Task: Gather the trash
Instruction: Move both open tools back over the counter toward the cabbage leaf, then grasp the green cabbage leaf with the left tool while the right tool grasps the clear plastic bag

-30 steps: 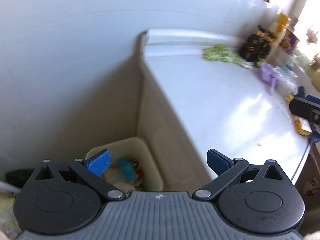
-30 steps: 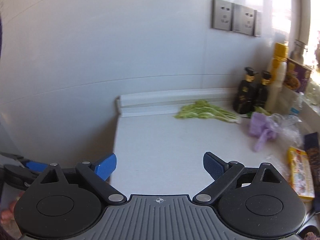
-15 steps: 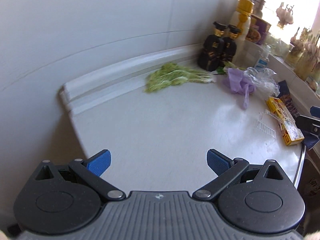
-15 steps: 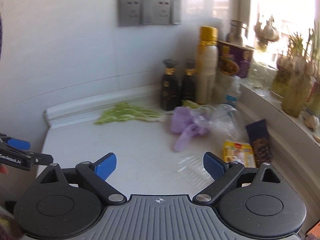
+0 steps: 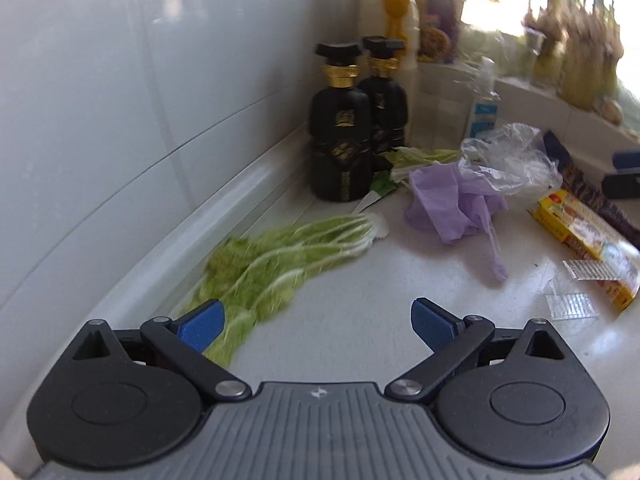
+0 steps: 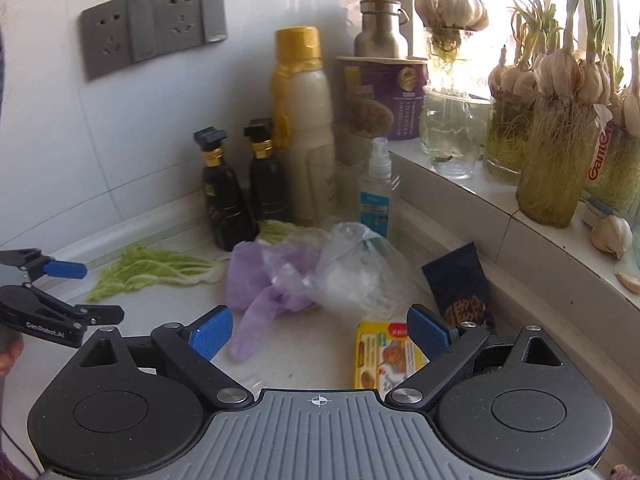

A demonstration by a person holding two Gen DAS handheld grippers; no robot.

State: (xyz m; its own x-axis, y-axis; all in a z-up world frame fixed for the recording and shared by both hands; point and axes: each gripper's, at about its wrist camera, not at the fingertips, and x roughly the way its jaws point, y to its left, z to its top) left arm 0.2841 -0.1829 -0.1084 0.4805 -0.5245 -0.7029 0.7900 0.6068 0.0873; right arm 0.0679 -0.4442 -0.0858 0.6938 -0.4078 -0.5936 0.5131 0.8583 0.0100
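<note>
Trash lies scattered on the white counter (image 5: 352,300): cabbage leaves (image 5: 280,264) along the backsplash just left of two black sauce bottles (image 5: 340,148), purple plastic bag (image 5: 452,200) & clear bag (image 5: 508,156) in front of the bottles, yellow box (image 6: 386,354) right of them. L gripper (image 5: 318,320) spread wide, empty, w/ leaves by its left finger. R gripper (image 6: 318,332) also spread wide, empty, over the purple bag & yellow box

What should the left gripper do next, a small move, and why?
Probably ease the left gripper forward and slightly left, lowering over the green leaves. It is open and empty, the leaves lie loose on the counter right ahead by its left finger, and they look like the nearest trash. The right gripper is also open, nearer the purple bag.
</note>
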